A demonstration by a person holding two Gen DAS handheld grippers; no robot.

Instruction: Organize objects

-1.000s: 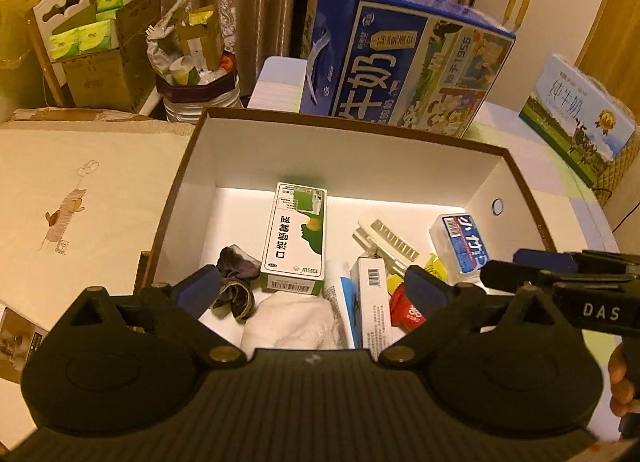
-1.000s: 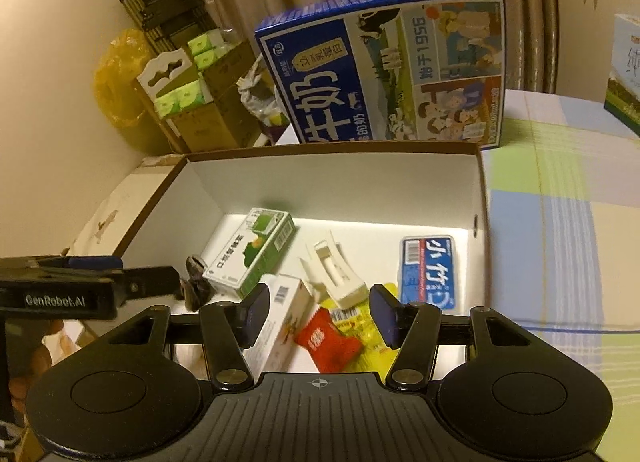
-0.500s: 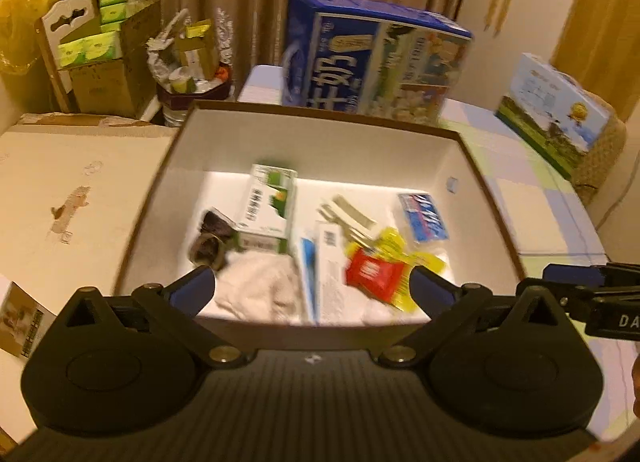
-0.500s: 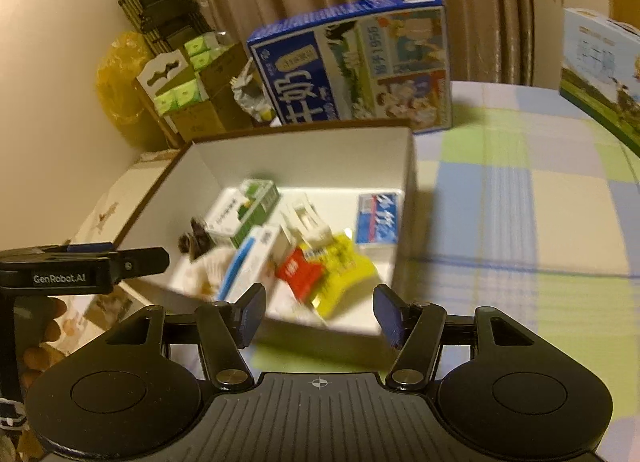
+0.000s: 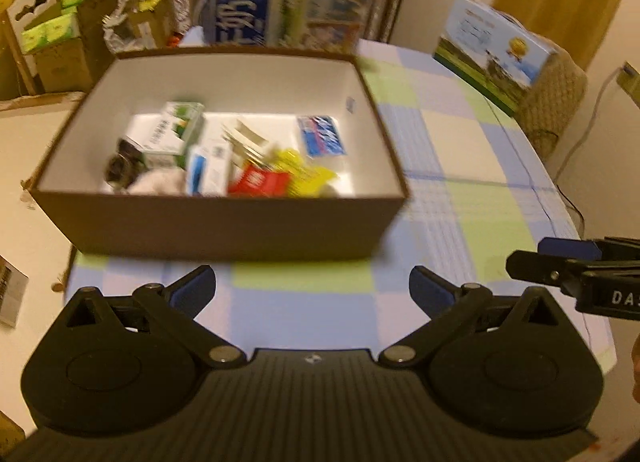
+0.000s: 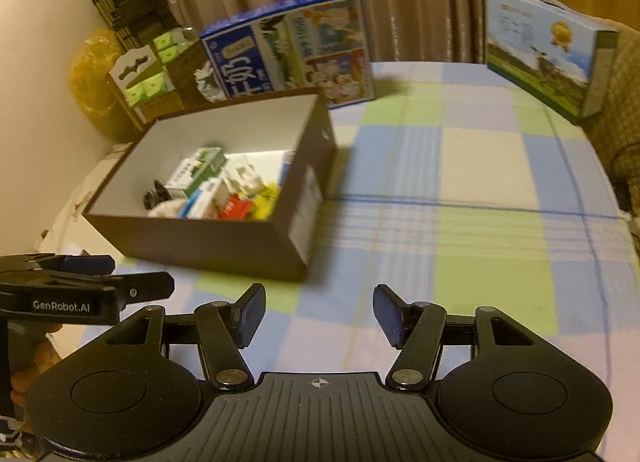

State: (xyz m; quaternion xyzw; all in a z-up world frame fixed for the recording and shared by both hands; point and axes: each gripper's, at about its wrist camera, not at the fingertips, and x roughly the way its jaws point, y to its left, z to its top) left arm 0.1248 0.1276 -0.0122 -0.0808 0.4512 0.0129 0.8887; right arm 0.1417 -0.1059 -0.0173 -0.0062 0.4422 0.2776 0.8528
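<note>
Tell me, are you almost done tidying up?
Looks nearly done. The small things, like the green carton and red packet, already lie in the brown box. Nothing is in hand: the left gripper and right gripper are open and empty. No loose items show on the tablecloth.

Left wrist: low over the tabletop's (image 5: 460, 166) near edge, facing the brown box (image 5: 224, 222) head-on, fairly near. Right wrist: rightward, facing the box (image 6: 224, 246) obliquely. Shared: box, blue carton (image 5: 288, 6) (image 6: 292, 50), checked cloth.
</note>
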